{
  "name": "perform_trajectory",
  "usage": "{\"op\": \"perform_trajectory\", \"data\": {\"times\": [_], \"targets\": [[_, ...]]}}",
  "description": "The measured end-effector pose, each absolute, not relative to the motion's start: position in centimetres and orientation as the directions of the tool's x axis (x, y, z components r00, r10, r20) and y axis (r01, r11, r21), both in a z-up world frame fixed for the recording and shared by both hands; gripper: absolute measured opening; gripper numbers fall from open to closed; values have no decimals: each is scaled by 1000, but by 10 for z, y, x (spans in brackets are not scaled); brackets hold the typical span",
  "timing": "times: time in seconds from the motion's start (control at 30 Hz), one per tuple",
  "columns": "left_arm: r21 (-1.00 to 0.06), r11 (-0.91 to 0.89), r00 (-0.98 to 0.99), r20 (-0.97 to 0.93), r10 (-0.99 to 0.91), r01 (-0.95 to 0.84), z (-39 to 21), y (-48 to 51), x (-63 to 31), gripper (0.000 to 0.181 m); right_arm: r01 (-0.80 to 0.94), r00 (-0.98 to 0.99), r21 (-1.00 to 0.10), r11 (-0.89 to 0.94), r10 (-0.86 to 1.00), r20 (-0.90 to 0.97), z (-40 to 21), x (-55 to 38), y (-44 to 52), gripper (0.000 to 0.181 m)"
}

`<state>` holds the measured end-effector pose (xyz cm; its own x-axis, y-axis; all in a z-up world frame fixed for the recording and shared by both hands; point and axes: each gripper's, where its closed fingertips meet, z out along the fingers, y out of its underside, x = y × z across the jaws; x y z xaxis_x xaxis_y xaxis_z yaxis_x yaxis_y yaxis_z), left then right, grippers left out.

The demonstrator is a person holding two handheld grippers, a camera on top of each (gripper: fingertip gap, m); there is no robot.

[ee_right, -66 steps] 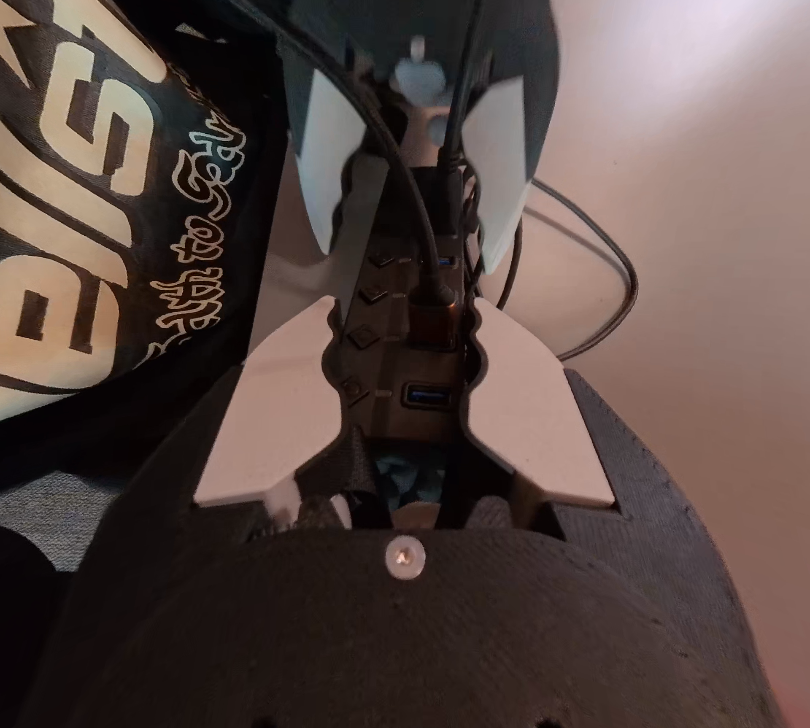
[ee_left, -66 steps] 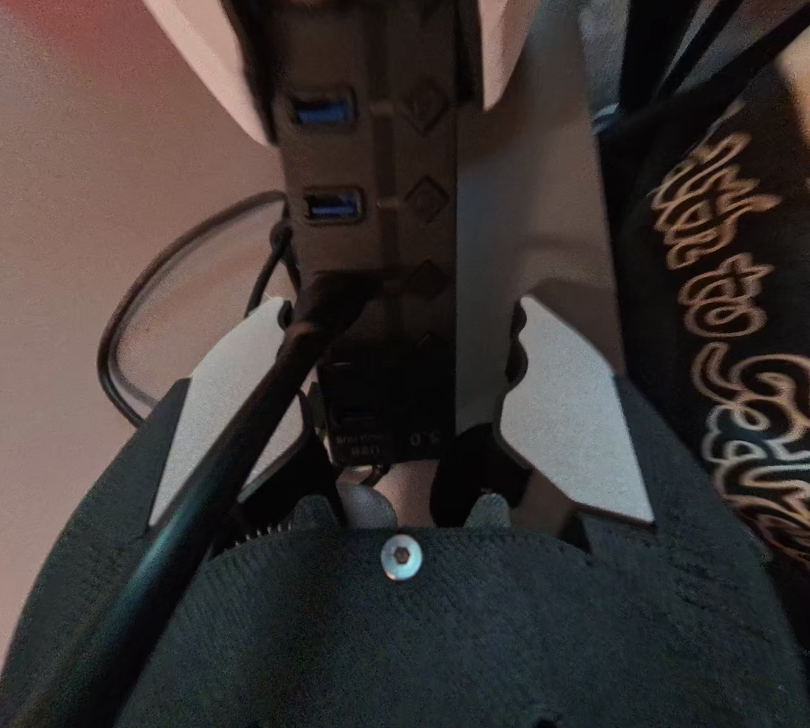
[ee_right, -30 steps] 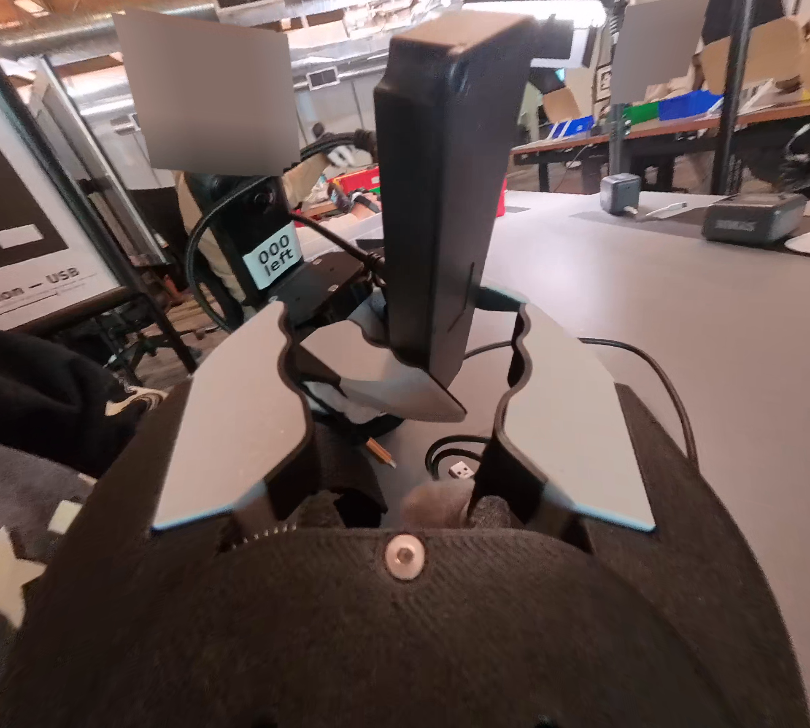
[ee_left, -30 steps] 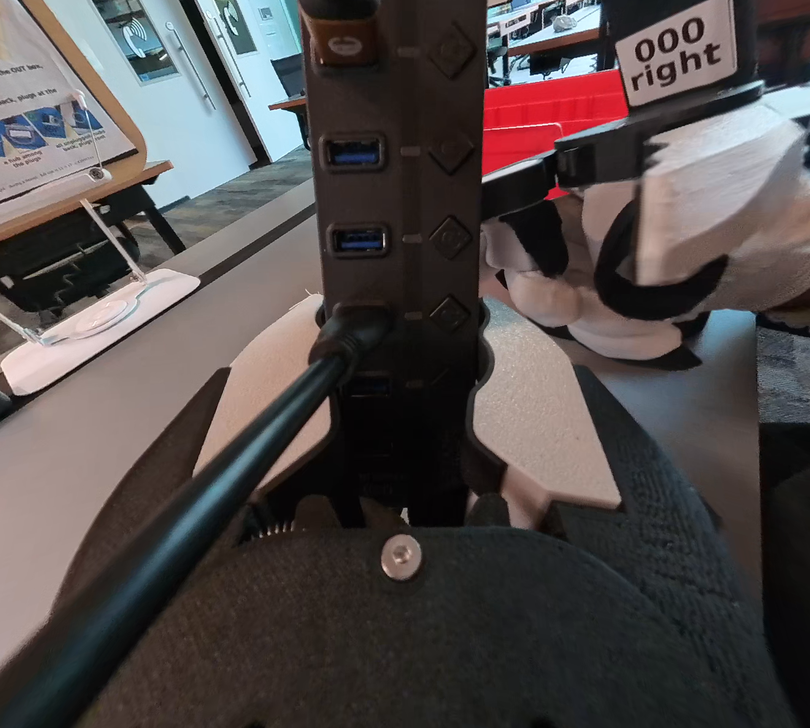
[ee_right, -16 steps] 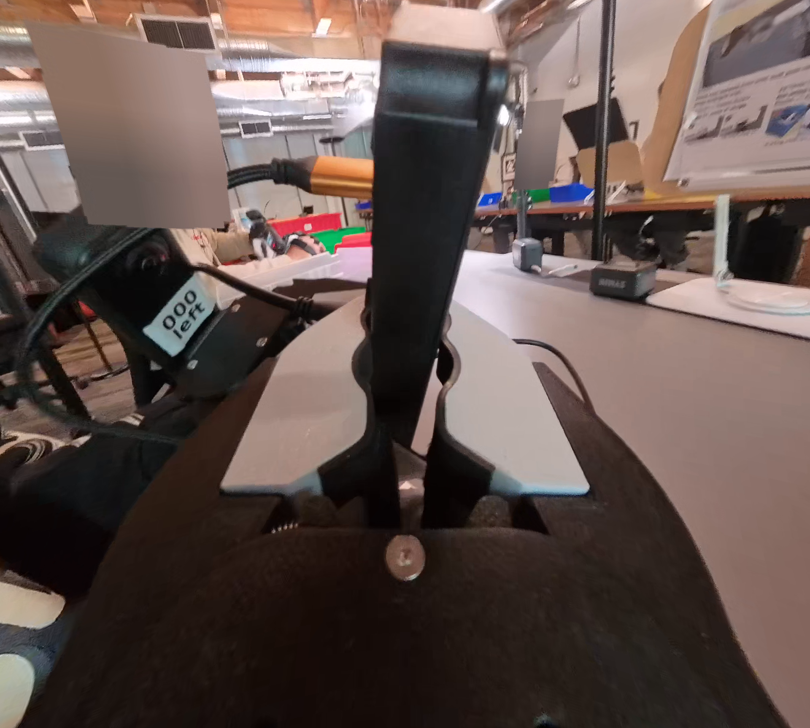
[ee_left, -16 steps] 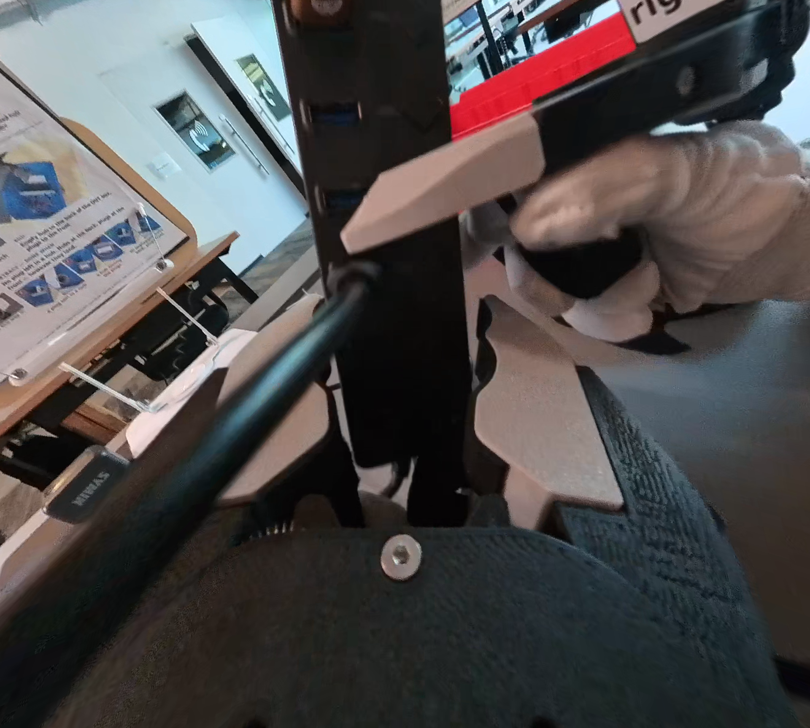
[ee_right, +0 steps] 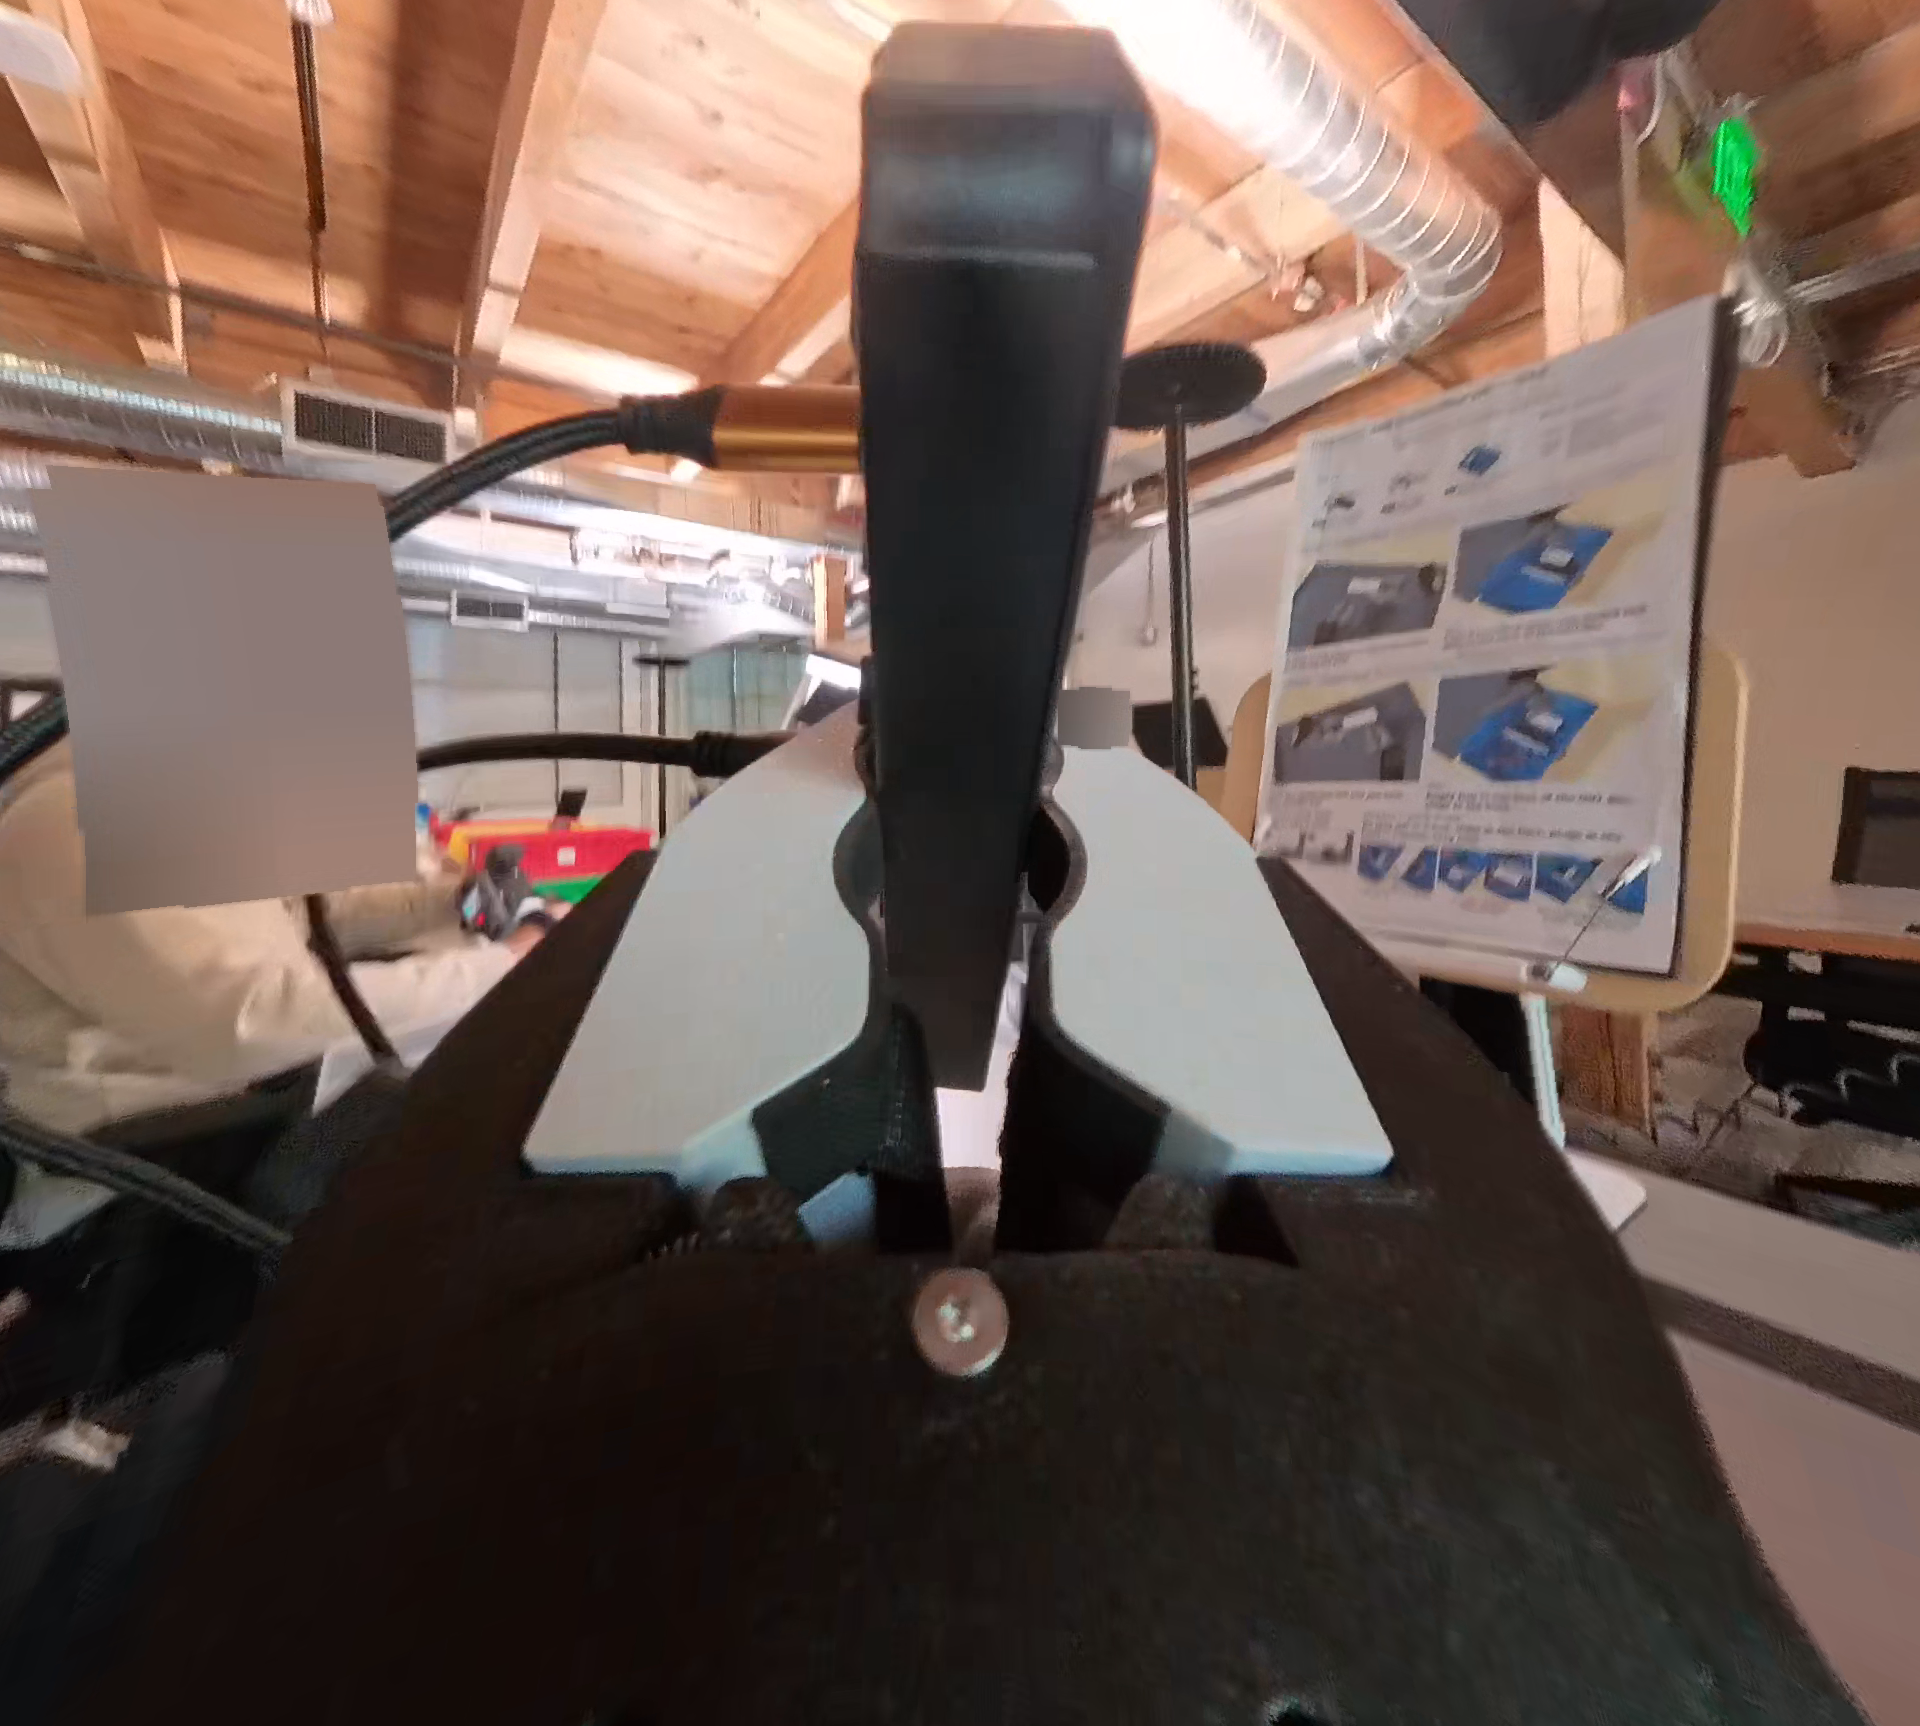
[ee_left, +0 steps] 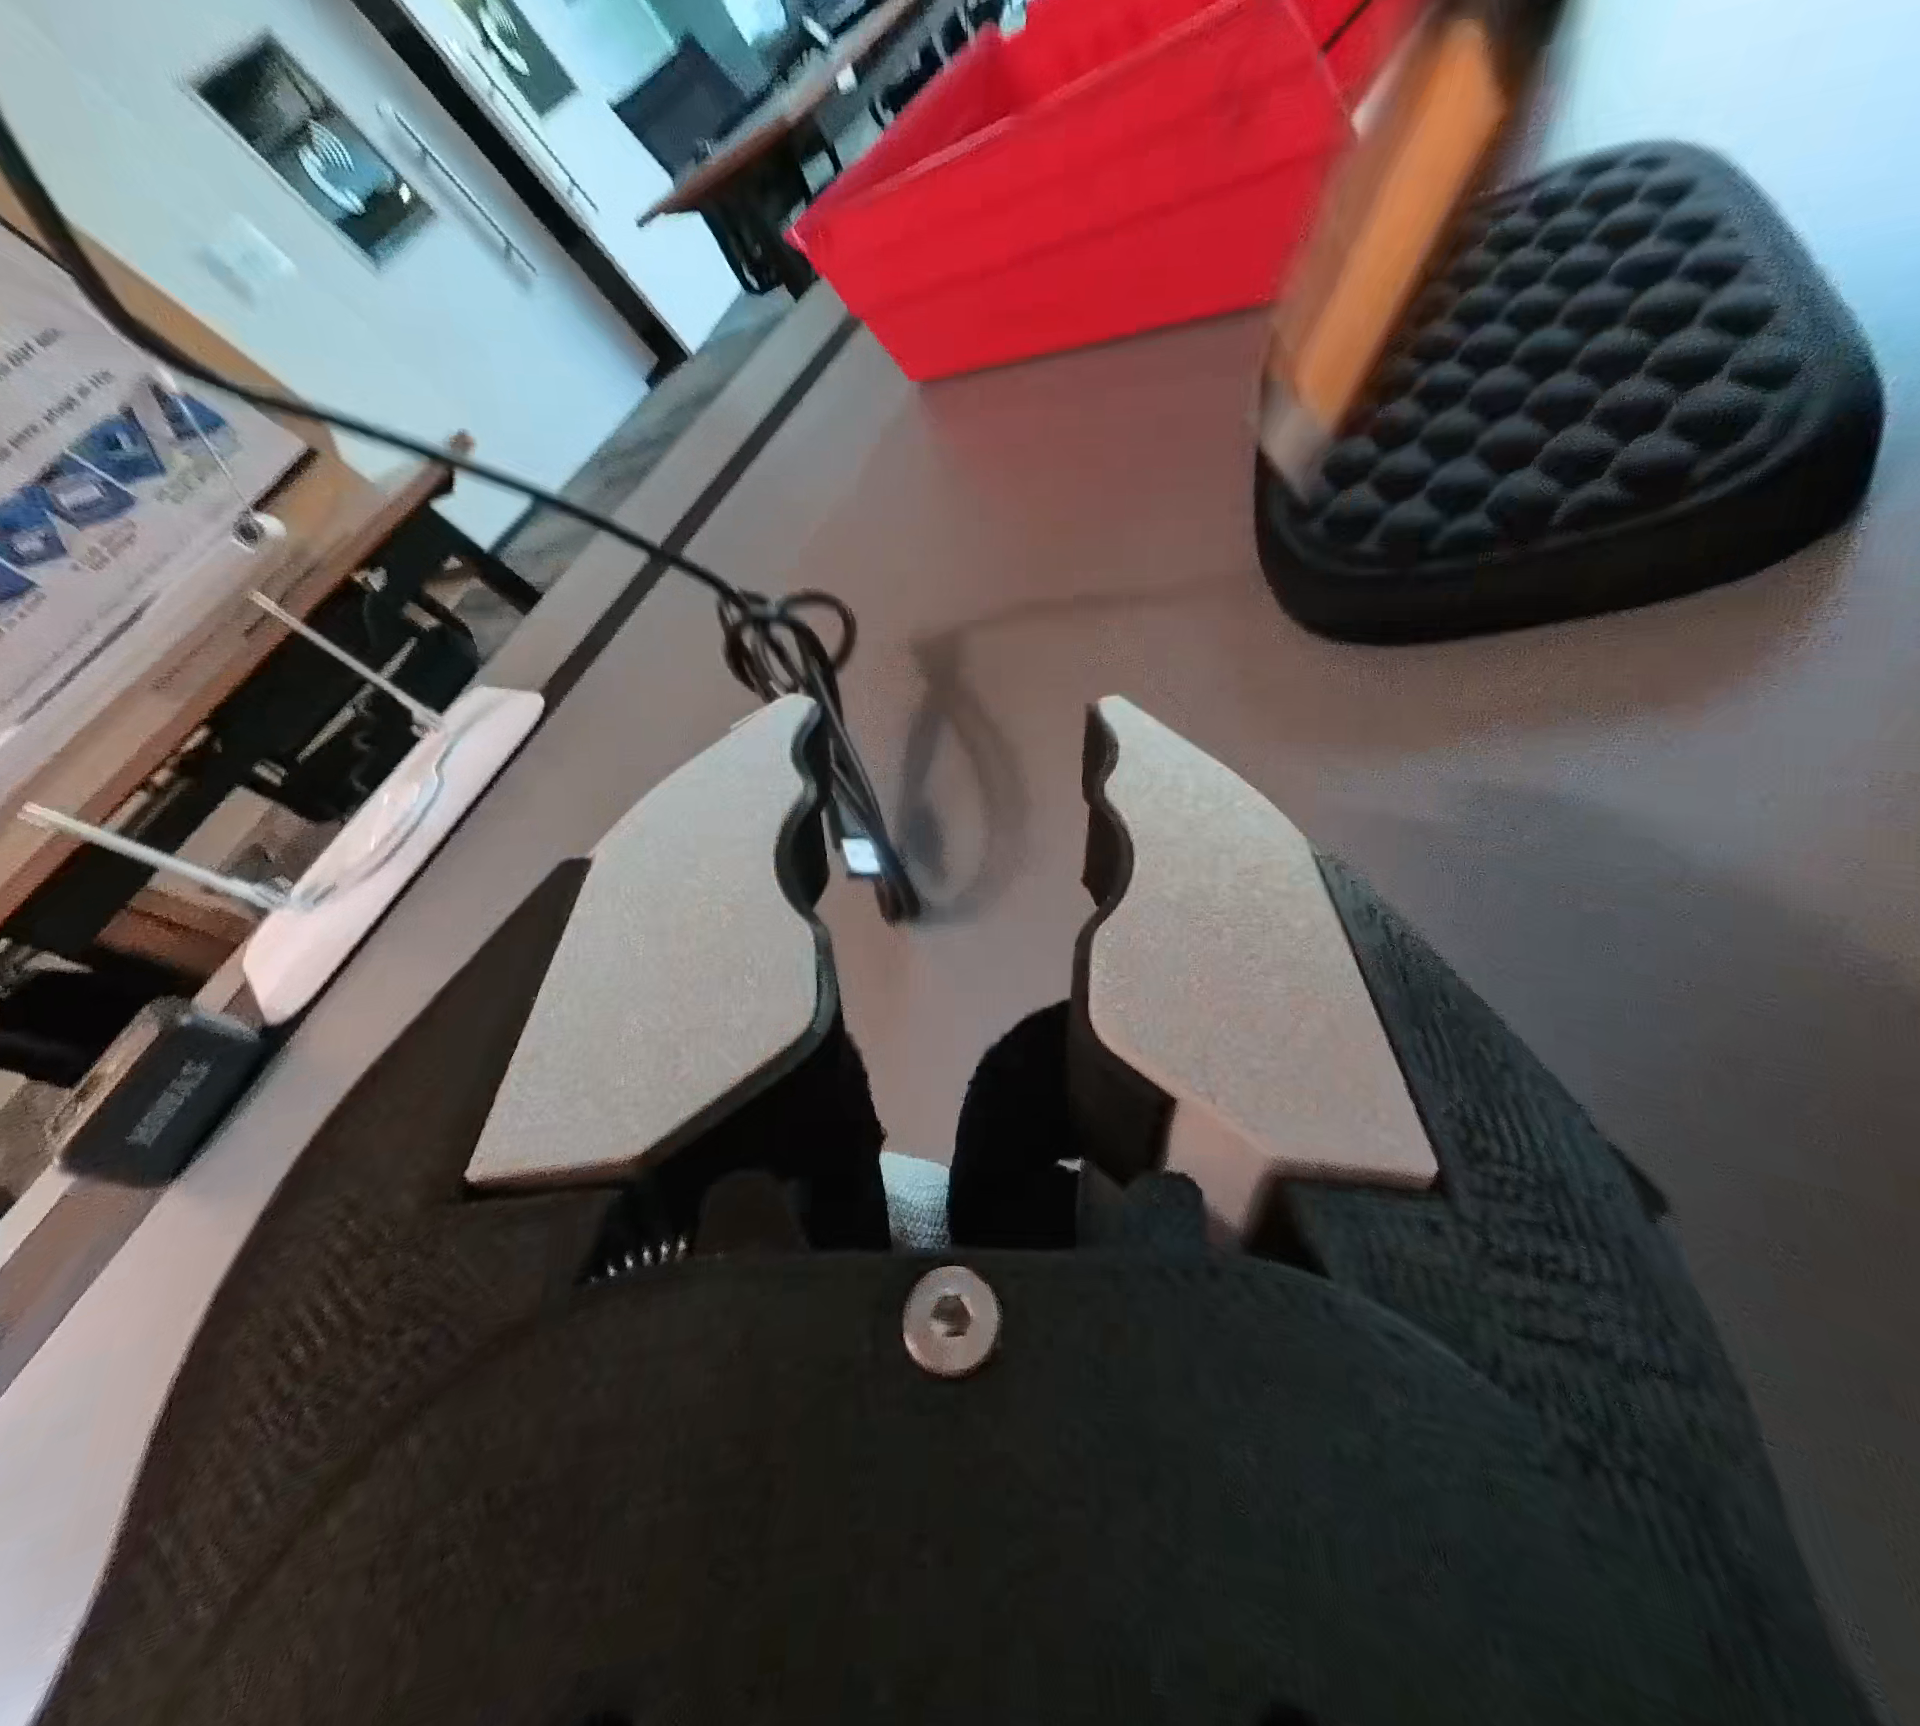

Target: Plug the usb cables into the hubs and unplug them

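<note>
The hub is matt black plastic; its plugged cable is braided, with a shiny gold metal sleeve. Each hand-held gripper shows grainy black printed plastic, pale matt fingers and a bright steel screw. The surface is smooth grey with a faint sheen; the bin is red plastic.

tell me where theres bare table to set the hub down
Bare grey table lies between the red bin and the left gripper, and to the right below the black dimpled pad. Crowded spot: the thin black cable coiled just ahead of the open jaws. The hub sits clamped in the right gripper.
</note>
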<state>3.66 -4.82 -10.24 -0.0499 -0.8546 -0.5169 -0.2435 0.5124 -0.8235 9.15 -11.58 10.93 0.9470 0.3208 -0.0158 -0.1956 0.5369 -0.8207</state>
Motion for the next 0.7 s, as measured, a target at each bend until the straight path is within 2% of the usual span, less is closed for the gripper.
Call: {"op": "perform_trajectory", "data": {"times": [0.1, 0.23, 0.4, 0.53, 0.6, 0.7], "targets": [[-823, 472, -26, -490, -872, -316, -112, -37, 36, 45, -239, 945, -780, 578, 322, -51, 136, 117, -132, 25], [-868, 365, 39, -400, -915, -335, -111, -22, 35, 43, -203, 963, -771, 604, 265, -46, 179, 155, -135, 24], [-934, 263, 102, -294, -950, -243, -96, -13, 28, 41, -235, 954, -755, 613, 293, -60, 261, 184, -133, 24], [-958, 232, 123, -254, -959, -171, -85, -10, 23, 40, -256, 955, -700, 667, 285, -78, 327, 211, -147, 24], [-960, 232, 128, -253, -959, -155, -82, -10, 22, 40, -229, 963, -724, 651, 261, -70, 345, 226, -152, 24], [-962, 245, 122, -259, -958, -123, -78, -13, 21, 40, -152, 984, -786, 600, 169, -62, 342, 256, -158, 24]]}}
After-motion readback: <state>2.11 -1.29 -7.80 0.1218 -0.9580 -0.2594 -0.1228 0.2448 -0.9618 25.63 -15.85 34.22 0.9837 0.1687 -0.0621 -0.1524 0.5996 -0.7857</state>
